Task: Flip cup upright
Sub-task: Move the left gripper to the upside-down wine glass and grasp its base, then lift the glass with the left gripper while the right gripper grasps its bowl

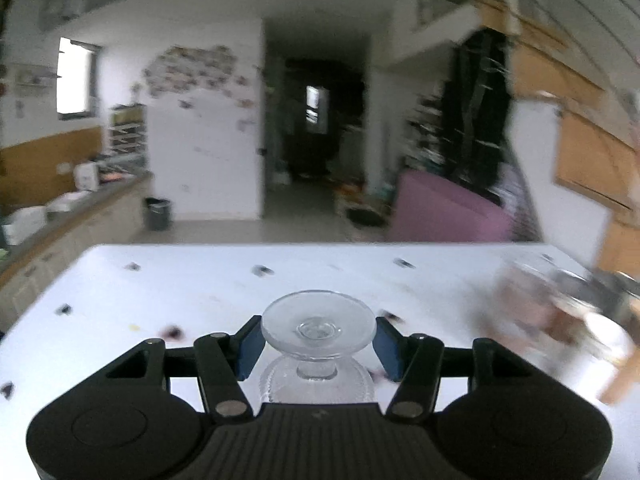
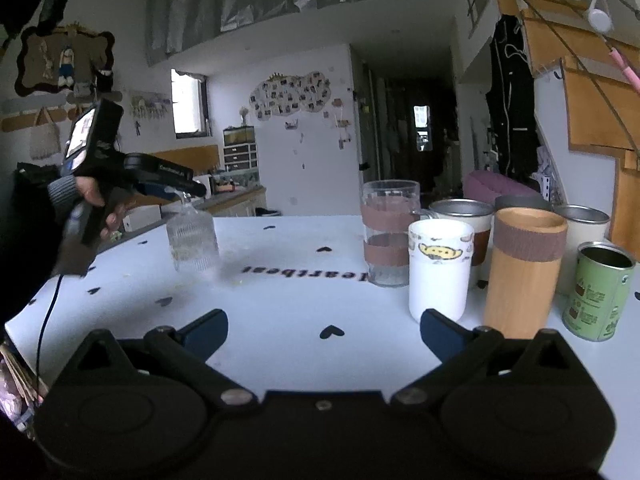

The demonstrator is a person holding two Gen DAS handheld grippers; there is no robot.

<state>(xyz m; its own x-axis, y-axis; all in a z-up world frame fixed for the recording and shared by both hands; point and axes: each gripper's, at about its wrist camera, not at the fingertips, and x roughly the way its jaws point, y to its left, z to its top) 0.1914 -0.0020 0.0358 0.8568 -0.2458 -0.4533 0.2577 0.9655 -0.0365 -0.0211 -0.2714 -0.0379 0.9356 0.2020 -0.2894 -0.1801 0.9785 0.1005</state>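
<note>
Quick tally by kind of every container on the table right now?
Clear glass: 2, the upside-down goblet and the banded tumbler.
Metal mugs: 2.
White mug: 1.
Wooden cup: 1.
Green tin: 1.
Grey cup: 1.
Total: 8.

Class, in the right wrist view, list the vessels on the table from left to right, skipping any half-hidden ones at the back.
Upside-down stemmed glass → tall clear glass with brown bands → white mug → wooden tumbler → green tin.

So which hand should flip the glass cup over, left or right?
Left. The left tool already grips the upside-down glass cup by its foot, lifted off the table. The right tool is open, empty and far away.
</note>
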